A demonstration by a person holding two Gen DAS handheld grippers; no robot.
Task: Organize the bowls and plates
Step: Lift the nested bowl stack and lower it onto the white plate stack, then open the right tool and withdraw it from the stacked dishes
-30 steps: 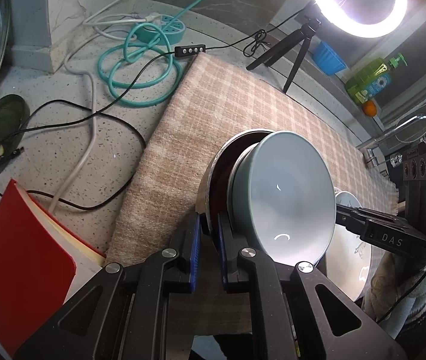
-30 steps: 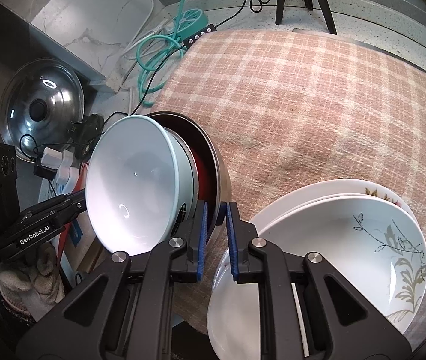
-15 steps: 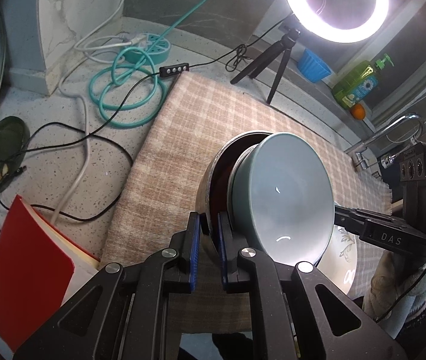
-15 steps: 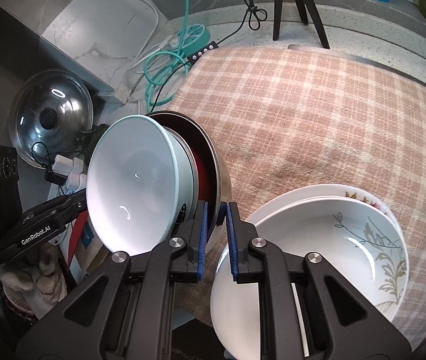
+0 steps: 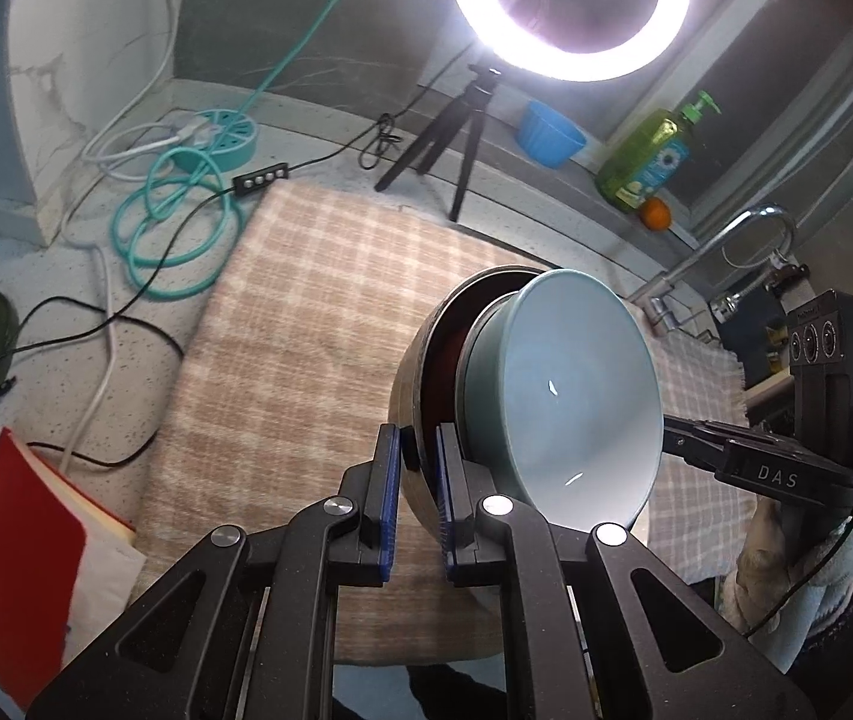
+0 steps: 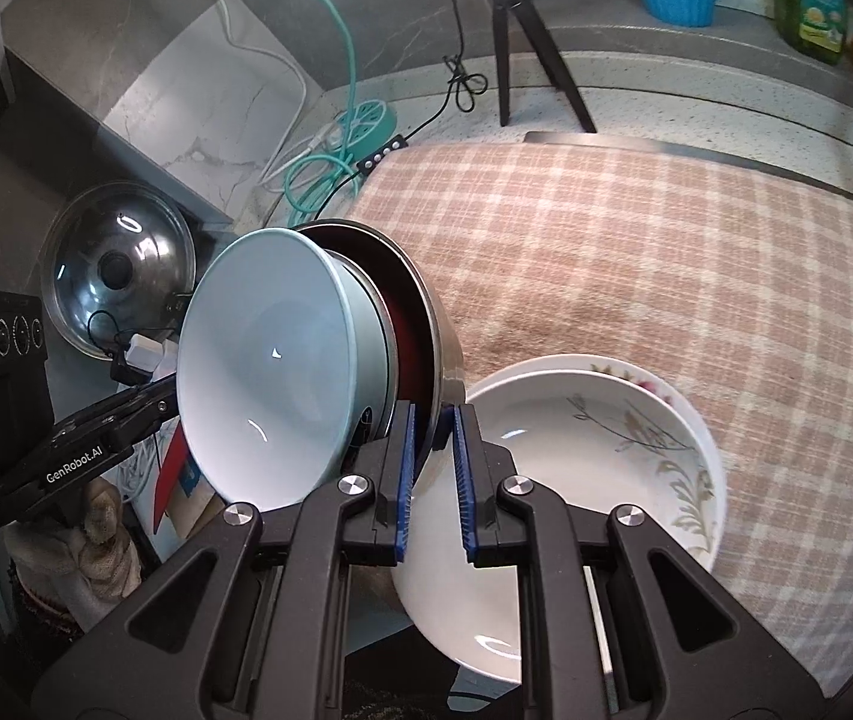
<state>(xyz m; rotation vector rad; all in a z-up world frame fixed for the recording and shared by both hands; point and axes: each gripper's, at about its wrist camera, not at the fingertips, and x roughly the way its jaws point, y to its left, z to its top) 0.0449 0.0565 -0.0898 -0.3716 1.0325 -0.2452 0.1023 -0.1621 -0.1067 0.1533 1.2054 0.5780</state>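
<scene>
Left gripper (image 5: 414, 468) clamped on near rim of steel bowl (image 5: 411, 372), blue pads either side of the rim wall; right gripper (image 6: 431, 438) pinching the same bowl's rim from the opposite side, jaws nearly closed on it. Both seen in each other's view: right one at right edge of left-wrist view, held by gloved hand (image 5: 786, 546); left one at left edge of right-wrist view, gloved hand (image 6: 75, 534) under it

Left wrist view, left to right: red book (image 5: 24, 564) lower left on counter (image 5: 42, 300), black and white cables across the counter, teal hose (image 5: 174, 228) coiled by teal reel, checked cloth (image 5: 294, 324) centre. Steel bowl tipped on edge above the cloth, red-dark bowl (image 5: 444, 354) nested in it, pale blue bowl (image 5: 576, 396) innermost, mouth facing right. Ring light (image 5: 570, 6) on tripod behind, blue cup (image 5: 549, 132), green soap bottle (image 5: 648, 156), orange (image 5: 655, 213), tap (image 5: 726, 246) at right

Right wrist view: pot lid (image 6: 120, 282) far left, nested stack centre-left with blue bowl mouth facing left, white floral plates (image 6: 606, 462) stacked on the cloth just right of gripper, lower edge hanging past cloth's near edge
</scene>
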